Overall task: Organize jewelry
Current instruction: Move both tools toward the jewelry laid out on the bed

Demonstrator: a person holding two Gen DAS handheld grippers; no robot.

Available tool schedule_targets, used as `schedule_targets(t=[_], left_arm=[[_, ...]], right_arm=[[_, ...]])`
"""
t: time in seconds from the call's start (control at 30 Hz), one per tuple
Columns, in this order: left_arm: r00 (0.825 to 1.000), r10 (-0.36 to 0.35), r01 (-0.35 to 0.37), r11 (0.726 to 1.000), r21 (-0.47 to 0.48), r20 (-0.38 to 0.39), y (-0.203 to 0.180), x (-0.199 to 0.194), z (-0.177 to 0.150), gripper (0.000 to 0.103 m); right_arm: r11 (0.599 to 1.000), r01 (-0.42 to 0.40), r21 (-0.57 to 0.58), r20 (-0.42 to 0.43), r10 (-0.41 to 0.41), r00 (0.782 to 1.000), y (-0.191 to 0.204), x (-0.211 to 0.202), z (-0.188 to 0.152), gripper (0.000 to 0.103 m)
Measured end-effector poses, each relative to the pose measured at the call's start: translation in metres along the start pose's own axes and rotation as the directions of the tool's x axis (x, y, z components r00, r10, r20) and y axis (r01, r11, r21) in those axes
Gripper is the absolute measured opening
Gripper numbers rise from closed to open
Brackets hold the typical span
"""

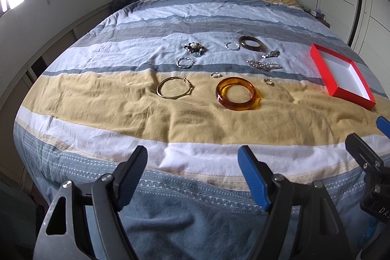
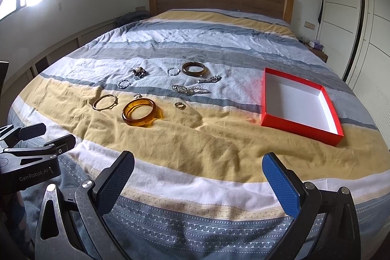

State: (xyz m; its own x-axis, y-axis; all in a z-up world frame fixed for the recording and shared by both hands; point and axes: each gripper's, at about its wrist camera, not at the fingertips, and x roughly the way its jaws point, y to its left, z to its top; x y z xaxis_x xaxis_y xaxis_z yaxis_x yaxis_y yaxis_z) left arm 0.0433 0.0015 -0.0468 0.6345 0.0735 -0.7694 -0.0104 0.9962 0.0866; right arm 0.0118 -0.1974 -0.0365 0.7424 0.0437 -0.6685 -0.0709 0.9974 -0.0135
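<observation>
Both your claws, left (image 1: pixel 192 177) and right (image 2: pixel 198 180), gape wide and empty at the near bed edge. Nothing is packed yet: jewelry lies mid-bed, the amber bangle (image 2: pixel 139 112) nearest, the red box (image 2: pixel 299 124) empty to its right. Reach forward, pinch the bangle's rim.

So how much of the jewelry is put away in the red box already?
None yet. The red box is empty. Both the left gripper and right gripper are open and hold nothing. The amber bangle, gold bracelet, dark bangle, rings and chains all lie on the bed.
</observation>
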Motion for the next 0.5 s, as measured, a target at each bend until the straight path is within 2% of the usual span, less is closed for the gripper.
schedule_targets(t=[0.2, 0.33, 0.5], left_arm=[[0.999, 0.034, -0.033, 0.999, -0.035, 0.004, 0.010, 0.011, 0.003, 0.075], [0.999, 0.042, -0.044, 0.998, -0.056, -0.024, 0.021, 0.023, 0.004, 0.075], [0.998, 0.046, -0.049, 0.996, -0.080, -0.041, 0.035, 0.034, 0.006, 0.075]], right_arm=[[0.999, -0.043, 0.011, -0.029, 0.043, 0.999, -0.002, 0.015, -0.002, 0.103], [0.997, -0.075, 0.017, -0.049, 0.075, 0.996, -0.002, 0.026, -0.004, 0.102], [0.994, -0.102, 0.030, -0.076, 0.104, 0.992, -0.003, 0.038, -0.001, 0.096]])
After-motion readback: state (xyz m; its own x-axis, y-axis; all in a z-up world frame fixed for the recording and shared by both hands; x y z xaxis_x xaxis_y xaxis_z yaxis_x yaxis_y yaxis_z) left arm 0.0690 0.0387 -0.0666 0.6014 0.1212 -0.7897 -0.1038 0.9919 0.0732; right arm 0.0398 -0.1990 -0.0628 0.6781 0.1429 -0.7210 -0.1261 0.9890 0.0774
